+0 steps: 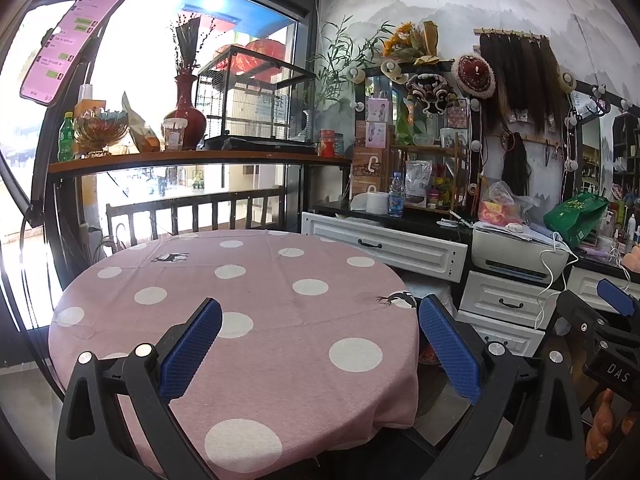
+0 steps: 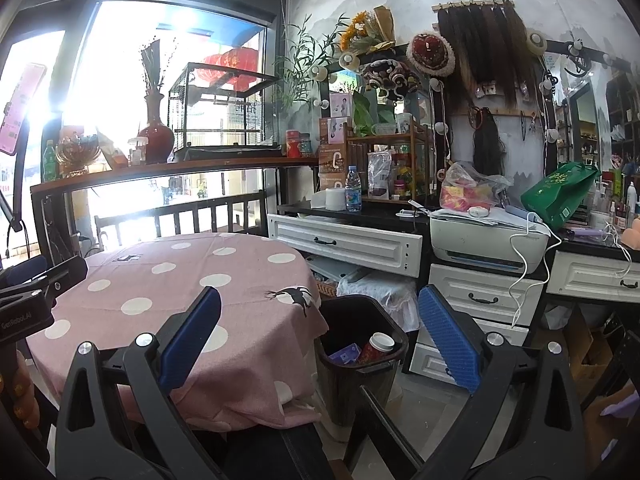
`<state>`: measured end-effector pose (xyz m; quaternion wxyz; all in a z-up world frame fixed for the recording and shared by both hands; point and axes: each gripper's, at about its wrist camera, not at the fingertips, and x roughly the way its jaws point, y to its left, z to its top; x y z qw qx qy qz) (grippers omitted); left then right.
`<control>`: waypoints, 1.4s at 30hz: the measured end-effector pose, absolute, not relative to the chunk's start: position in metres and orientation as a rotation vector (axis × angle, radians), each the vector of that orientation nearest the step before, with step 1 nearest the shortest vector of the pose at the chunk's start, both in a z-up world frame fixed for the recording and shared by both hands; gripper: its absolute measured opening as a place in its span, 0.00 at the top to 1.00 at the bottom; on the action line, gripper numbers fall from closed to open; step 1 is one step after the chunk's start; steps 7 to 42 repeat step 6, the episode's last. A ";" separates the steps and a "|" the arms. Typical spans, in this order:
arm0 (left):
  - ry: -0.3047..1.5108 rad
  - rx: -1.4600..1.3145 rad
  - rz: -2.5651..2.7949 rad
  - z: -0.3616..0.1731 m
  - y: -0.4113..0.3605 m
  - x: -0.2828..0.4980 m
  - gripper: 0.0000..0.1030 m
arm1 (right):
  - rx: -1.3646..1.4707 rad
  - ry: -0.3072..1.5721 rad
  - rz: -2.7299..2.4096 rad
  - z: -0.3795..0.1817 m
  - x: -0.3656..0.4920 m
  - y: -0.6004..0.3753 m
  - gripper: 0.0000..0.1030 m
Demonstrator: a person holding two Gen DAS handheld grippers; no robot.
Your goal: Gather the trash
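both grippers, left [image 1: 320,344] and right [image 2: 320,340], gape with nothing held. tabletop [image 1: 260,300] looks bare; cup [image 2: 380,345] and wrapper [image 2: 345,354] sit in the bin [image 2: 360,360] beside it. collecting seems done, next just scan for strays.

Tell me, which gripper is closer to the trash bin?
Right. The right gripper hangs open just above the bin, beside the table. The left gripper is open over the table, farther left.
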<state>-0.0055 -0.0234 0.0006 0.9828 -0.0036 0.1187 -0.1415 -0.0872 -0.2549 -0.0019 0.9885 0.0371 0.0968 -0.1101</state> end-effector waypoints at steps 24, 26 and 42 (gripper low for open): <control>0.249 -0.008 -0.287 -0.002 -0.020 -0.003 0.05 | 0.076 0.199 -0.219 -0.002 -0.087 -0.256 0.06; 0.249 -0.008 -0.287 -0.002 -0.020 -0.003 0.05 | 0.076 0.199 -0.219 -0.002 -0.087 -0.256 0.06; 0.249 -0.008 -0.287 -0.002 -0.020 -0.003 0.05 | 0.076 0.199 -0.219 -0.002 -0.087 -0.256 0.06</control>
